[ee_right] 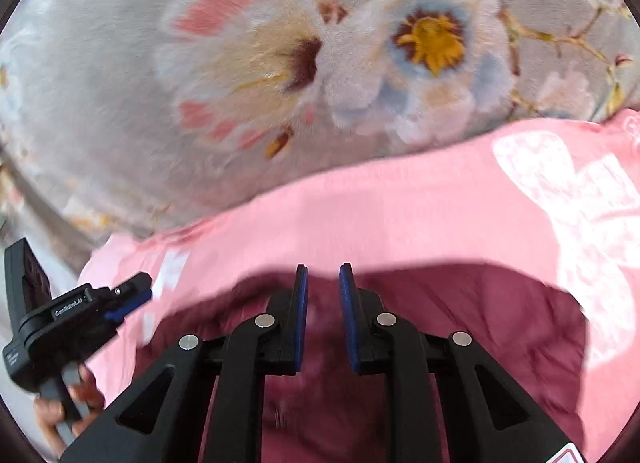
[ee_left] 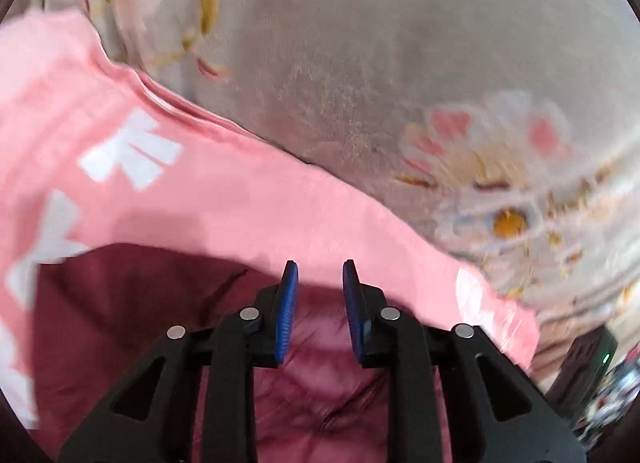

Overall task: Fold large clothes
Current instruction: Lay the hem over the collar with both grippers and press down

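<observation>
A pink garment (ee_left: 224, 199) is found lying on a floral blanket (ee_left: 400, 43); in the left view it runs from 9 o'clock down to 4 o'clock, in the right view from 8 o'clock across to 3 o'clock. At least one fold is judged made, as a straight doubled edge is seen along the far side, with a hem layered at 10 o'clock in the left view. Further folds and final squaring are judged outstanding, though the full outline is not shown. The left tongs (ee_left: 320, 269) are held slightly parted, and nothing is gripped between the blue ribbed pads (ee_left: 289, 303). The right tongs (ee_right: 323, 273) are likewise held narrowly apart and empty. The garment is a thin, smooth knit with white printed shapes (ee_left: 132, 151). A darker maroon area (ee_right: 460, 323) beneath both tongs is noted; shadow or cloth cannot be told. The blanket is plush, grey, with large flower motifs.
</observation>
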A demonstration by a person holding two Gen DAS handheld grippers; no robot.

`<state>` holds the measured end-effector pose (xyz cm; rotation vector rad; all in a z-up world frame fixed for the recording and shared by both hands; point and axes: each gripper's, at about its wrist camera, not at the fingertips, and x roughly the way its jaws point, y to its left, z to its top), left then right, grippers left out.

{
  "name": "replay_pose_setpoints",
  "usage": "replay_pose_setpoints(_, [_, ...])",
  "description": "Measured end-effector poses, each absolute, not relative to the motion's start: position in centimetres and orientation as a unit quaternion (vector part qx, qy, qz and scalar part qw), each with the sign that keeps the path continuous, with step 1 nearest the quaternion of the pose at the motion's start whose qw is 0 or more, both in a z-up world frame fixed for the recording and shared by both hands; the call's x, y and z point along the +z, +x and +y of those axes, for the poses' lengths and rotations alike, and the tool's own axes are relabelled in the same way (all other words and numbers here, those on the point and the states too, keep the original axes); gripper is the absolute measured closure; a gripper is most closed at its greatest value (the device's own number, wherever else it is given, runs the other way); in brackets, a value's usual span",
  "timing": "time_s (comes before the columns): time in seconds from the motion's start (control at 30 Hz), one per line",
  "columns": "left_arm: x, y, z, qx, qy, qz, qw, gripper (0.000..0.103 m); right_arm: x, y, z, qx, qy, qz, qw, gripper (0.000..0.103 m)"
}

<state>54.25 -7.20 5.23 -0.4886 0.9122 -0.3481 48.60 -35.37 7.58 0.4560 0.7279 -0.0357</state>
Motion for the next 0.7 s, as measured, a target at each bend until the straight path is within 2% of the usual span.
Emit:
replay_pose_setpoints(0.07, [2.9,55.5,-8.1,-0.167,-0.241,0.461,0.838,0.082,6.0,50.3,-35.1,-0.02,0.217,0.366,0.905,0.085])
replay_pose_setpoints(0.17, [-0.6,55.1,-9.2,-0.188,-0.206,0.505,0.817,0.082,2.6,51.4,-33.9,0.009,0.178,0.428,0.886,0.086])
replay_pose_setpoints(0.2, [-1.0,54.7,-9.3,-0.185,-0.185,0.506,0.822,0.082,2.2,51.0,-33.7,0.012,0.156,0.434,0.887,0.086])
replay_pose_setpoints(0.33, [-3.2,53.7,-8.3,-0.183,-0.146,0.509,0.828,0.084,0.8,49.3,-33.5,0.001,0.083,0.439,0.895,0.098])
replay_pose_setpoints(0.37, [-3.9,53.6,-8.0,-0.186,-0.148,0.511,0.826,0.086,0.4,49.0,-33.7,0.002,0.077,0.438,0.896,0.099])
replay_pose_setpoints(0.4, [-4.4,53.5,-7.8,-0.189,-0.144,0.509,0.827,0.095,0.3,49.0,-33.6,0.001,0.072,0.437,0.897,0.1])
replay_pose_setpoints(0.47, [-4.7,53.4,-7.6,-0.19,-0.133,0.5,0.835,0.099,0.0,48.9,-33.5,0.0,0.063,0.433,0.899,0.1])
replay_pose_setpoints(0.6, [-4.9,53.1,-7.1,-0.2,-0.134,0.482,0.843,0.099,-0.8,48.6,-32.9,-0.012,0.041,0.416,0.908,0.1])
replay_pose_setpoints(0.7, [-4.5,53.0,-7.9,-0.19,-0.098,0.467,0.858,0.099,-0.9,48.6,-32.4,-0.02,0.025,0.412,0.911,0.1])
